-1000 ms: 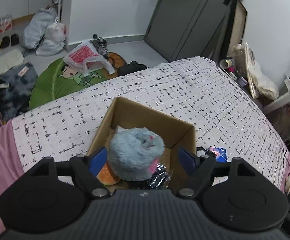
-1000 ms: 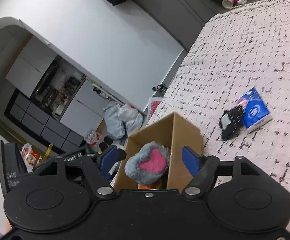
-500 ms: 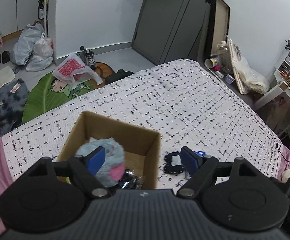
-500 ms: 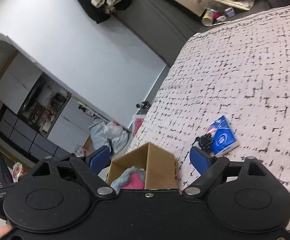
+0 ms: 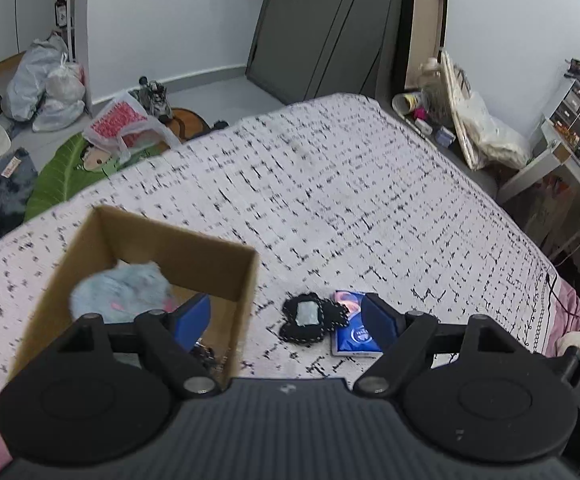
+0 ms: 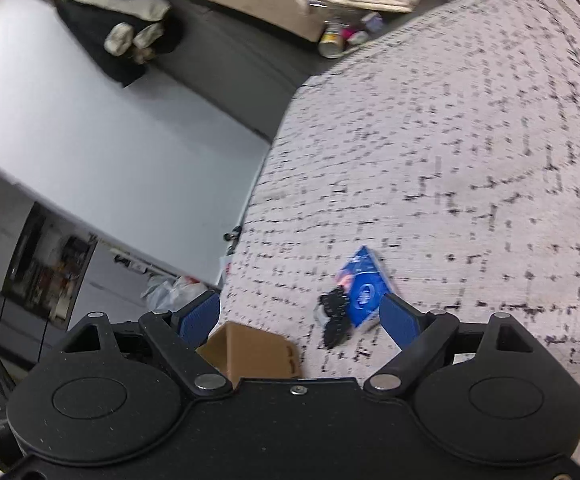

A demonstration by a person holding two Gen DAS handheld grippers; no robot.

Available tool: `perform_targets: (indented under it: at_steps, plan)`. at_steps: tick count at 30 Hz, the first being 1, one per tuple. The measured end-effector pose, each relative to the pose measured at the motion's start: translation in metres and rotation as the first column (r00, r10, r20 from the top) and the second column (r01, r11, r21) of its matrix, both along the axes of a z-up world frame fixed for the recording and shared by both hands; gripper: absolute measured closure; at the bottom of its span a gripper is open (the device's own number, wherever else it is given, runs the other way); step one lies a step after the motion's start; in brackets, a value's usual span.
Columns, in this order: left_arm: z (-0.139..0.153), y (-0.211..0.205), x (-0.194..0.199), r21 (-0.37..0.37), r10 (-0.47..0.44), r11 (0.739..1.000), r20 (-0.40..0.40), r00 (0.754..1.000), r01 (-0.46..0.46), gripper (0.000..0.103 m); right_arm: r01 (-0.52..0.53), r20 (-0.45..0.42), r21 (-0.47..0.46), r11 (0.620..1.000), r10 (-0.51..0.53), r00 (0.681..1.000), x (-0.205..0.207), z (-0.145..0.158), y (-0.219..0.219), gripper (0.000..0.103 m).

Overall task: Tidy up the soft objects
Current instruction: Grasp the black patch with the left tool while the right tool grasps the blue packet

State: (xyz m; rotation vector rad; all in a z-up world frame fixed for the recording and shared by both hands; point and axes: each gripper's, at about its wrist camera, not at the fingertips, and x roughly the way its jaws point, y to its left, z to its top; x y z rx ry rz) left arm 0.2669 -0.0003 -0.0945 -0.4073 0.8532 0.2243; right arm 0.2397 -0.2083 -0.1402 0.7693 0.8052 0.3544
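1. one cardboard box [image 5: 214, 264] is seen on the bedspread [image 5: 349, 200]; one grey-blue plush [image 5: 126, 290] lies inside it.
2. just beside the box, one black pouch [image 5: 309, 320] and one blue packet [image 5: 353, 330] lie touching.
3. left gripper [image 5: 288, 316]: jaws spread, nothing held.
4. right gripper [image 6: 299, 314]: jaws spread, nothing held.

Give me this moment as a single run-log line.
left gripper: open, empty | right gripper: open, empty | blue plush: in cardboard box | black pouch, blue packet: on bed
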Motion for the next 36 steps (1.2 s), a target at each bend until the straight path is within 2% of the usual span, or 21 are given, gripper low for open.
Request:
perform_targets:
  at_steps: [7, 15, 18, 24, 28, 33, 36]
  plan:
    - [-0.021, -0.02, 0.023, -0.033, -0.014, 0.999, -0.043, 0.999, 0.012, 0.022, 0.068, -0.074, 0.048, 0.997, -0.064, 0.995, 0.01, -0.023, -0.019, 0.017]
    - [-0.043, -0.035, 0.047, -0.055, -0.011, 0.998, -0.09, 0.996, 0.007, 0.022, 0.083, -0.146, 0.116, 0.99, -0.066, 0.987, 0.021, -0.047, -0.023, 0.023]
    - [-0.049, -0.038, 0.054, -0.054, 0.008, 0.998, -0.099, 0.995, -0.013, 0.022, 0.08, -0.164, 0.118, 0.99, -0.06, 0.985, 0.025, -0.055, -0.023, 0.031]
    - [-0.061, -0.043, 0.067, -0.048, 0.055, 0.997, -0.113, 0.992, -0.06, 0.023, 0.082, -0.207, 0.144, 0.986, -0.051, 0.977, 0.035, -0.073, -0.023, 0.039]
    - [-0.068, -0.044, 0.073, -0.063, 0.091, 0.993, -0.116, 0.989, -0.099, 0.027, 0.084, -0.223, 0.159, 0.984, -0.047, 0.974, 0.041, -0.081, -0.022, 0.04]
    - [-0.075, -0.048, 0.078, -0.03, 0.136, 0.989, -0.131, 0.982, -0.141, 0.028, 0.076, -0.255, 0.167, 0.983, -0.031, 0.966, 0.047, -0.092, -0.018, 0.04]
    - [-0.082, -0.047, 0.079, -0.037, 0.165, 0.984, -0.149, 0.975, -0.173, 0.029, 0.065, -0.272, 0.17, 0.983, -0.017, 0.962, 0.05, -0.098, -0.015, 0.041]
